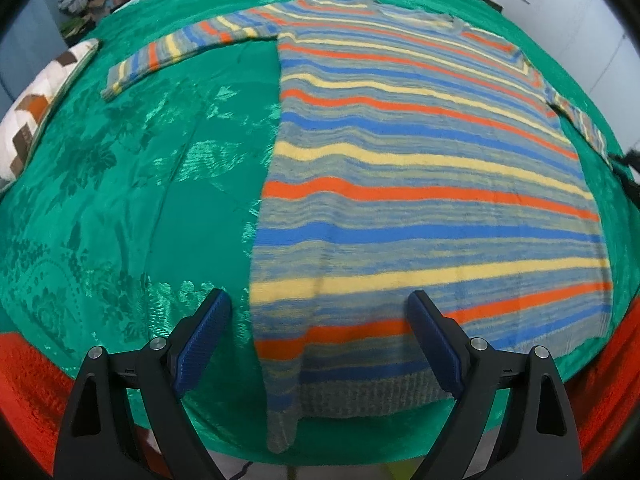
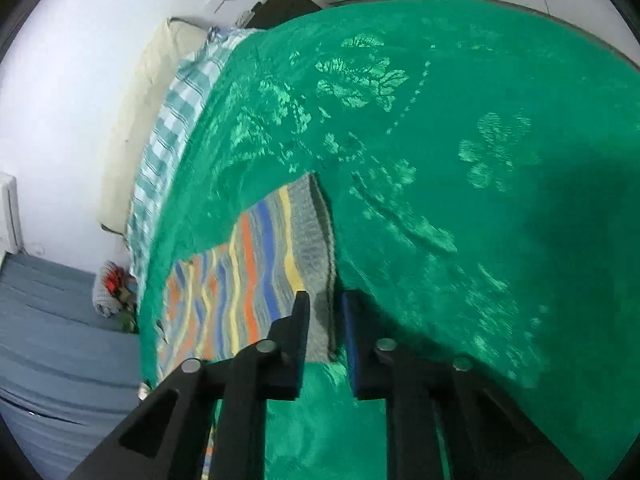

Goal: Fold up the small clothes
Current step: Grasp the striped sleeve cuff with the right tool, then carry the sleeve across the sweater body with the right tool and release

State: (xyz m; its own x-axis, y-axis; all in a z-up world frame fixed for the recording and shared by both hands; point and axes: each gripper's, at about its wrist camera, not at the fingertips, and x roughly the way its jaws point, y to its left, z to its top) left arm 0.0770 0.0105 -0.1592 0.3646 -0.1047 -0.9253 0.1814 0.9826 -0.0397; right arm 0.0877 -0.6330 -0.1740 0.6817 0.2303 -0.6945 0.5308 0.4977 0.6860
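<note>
A green bedspread [image 1: 120, 200] covers the bed, with a striped sweater [image 1: 420, 184] spread flat on it, one sleeve [image 1: 172, 52] stretched out sideways, and a patterned pillow [image 1: 36, 108] at the bed's edge. The left gripper [image 1: 320, 328] hangs over the hem with jaws wide and empty. The right gripper [image 2: 326, 312] has jaws nearly closed on the sweater's ribbed cuff [image 2: 316, 240], its blue pad [image 2: 352, 332] beside the cloth.

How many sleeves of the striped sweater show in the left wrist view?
2: one sleeve stretched out at upper left on the green bedspread, the other sleeve at the right edge, partly cut off.
</note>
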